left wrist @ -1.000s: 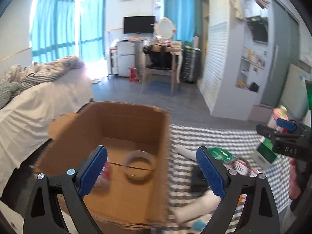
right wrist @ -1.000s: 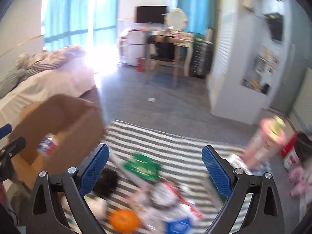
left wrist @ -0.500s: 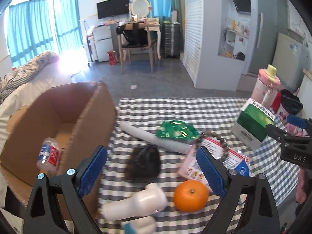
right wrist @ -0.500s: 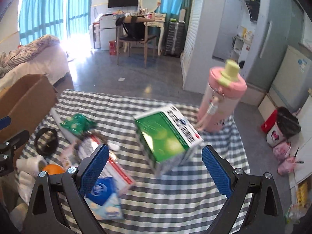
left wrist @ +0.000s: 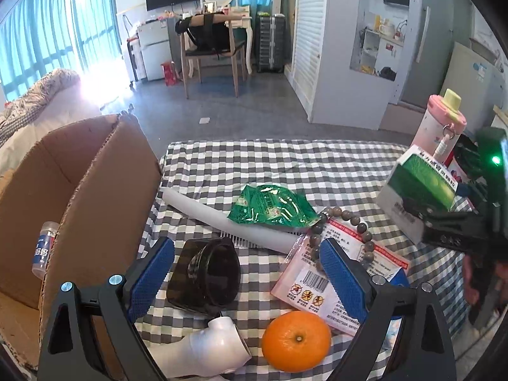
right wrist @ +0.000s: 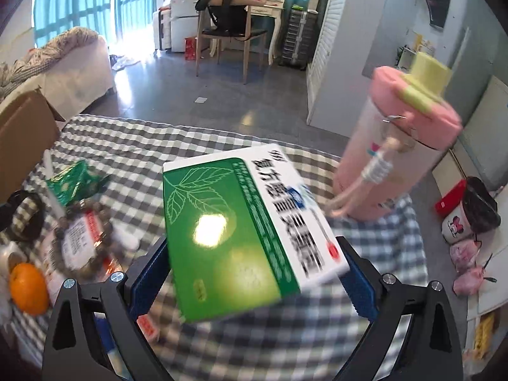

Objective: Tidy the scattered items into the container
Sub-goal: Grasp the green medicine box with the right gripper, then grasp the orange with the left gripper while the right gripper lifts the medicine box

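Note:
A cardboard box [left wrist: 82,190] stands at the table's left edge with a small bottle [left wrist: 43,247] in it. My left gripper [left wrist: 247,273] is open over the checked cloth, above a black cup [left wrist: 206,276] lying on its side. Near it lie an orange [left wrist: 295,339], a white tube [left wrist: 203,343], a pink packet [left wrist: 336,273] with a bead bracelet [left wrist: 343,219], a green pouch [left wrist: 273,206] and a white roll [left wrist: 222,219]. My right gripper [right wrist: 254,270] is open, its pads on both sides of a green and white medicine box [right wrist: 244,222].
A pink bottle [right wrist: 400,149] with a yellow cap stands at the table's right edge behind the medicine box. The cardboard box wall [right wrist: 22,139] rises at the far left. Beyond the table are a bed, a chair and open floor.
My left gripper swung from the cardboard box to above the black cup. My right gripper closed in on the green medicine box, which now sits between its pads.

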Demonstrator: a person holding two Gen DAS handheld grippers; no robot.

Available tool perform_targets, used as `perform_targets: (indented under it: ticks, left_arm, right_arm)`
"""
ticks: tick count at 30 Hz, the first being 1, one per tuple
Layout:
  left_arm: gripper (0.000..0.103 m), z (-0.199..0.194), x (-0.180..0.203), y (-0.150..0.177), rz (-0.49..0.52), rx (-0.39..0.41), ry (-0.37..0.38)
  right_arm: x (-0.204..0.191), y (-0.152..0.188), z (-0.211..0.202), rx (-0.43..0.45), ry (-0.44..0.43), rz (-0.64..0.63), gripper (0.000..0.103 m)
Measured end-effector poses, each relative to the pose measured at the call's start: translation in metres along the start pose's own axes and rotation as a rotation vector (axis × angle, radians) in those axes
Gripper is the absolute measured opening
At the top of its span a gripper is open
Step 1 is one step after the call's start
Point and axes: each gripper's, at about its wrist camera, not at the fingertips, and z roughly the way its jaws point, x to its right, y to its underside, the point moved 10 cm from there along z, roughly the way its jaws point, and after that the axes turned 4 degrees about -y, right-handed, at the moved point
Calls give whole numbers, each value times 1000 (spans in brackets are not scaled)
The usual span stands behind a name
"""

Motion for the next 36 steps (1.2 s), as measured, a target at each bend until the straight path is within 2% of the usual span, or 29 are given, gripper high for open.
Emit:
perform_targets:
  ticks: [4, 7, 11, 14, 17, 22, 25, 27, 36]
  left_arm:
    - [95, -1, -1, 5, 25, -6, 14]
    - [95, -8, 3, 13, 52, -6, 67]
    - [95, -22, 22, 33, 123, -5, 126]
    - [95, -25, 41, 50, 192, -23, 162]
    - [95, -20, 52, 63, 240, -58, 168]
    - [95, -11, 60, 69, 255, -82, 176]
    - [84, -8, 62, 70, 270, -75, 159]
    - [57, -5, 60, 71, 256, -85, 162]
    - [56, -10, 53, 72, 243, -87, 189]
  right_arm:
    - [-5, -3, 12, 0, -2, -17, 92]
    - [-8, -4, 3, 34, 7, -26, 85]
    - [-3, -4, -14, 76, 6, 32, 78]
    - [1, -3, -27, 95, -22, 73, 77]
    - [-4, -1, -36, 100, -21, 53, 77]
    - [-11, 7, -43, 98, -34, 53, 77]
    - [-8, 12, -45, 93, -32, 54, 77]
    - [-6, 14, -49, 97, -32, 65, 77]
    - [-6, 8, -69, 128, -28, 87, 77]
